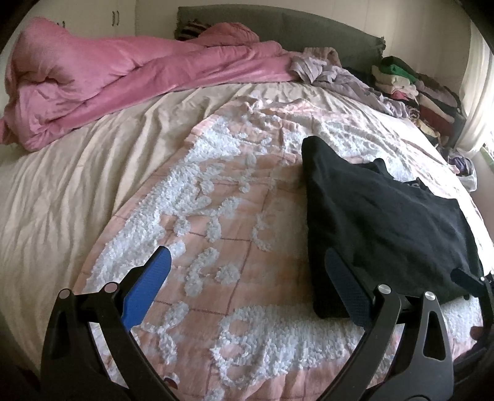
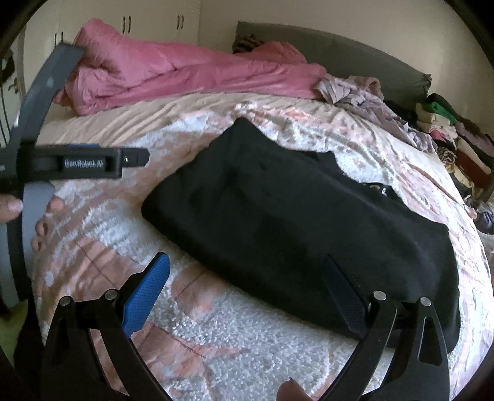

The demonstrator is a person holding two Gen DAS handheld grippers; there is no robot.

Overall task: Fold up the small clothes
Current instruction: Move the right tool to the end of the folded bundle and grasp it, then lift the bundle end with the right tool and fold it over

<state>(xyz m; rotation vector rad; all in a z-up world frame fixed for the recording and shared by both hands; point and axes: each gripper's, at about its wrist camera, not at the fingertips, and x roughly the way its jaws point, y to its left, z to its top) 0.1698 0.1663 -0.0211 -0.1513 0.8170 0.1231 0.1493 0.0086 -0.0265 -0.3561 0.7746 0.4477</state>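
One black garment at right of frame, one pink duvet upper left, one tufted blanket at centre, one clothes pile upper right, two grippers, left and right, both spread wide

Black garment, pink-and-white tufted bedspread, pink duvet, possibly grey headboard
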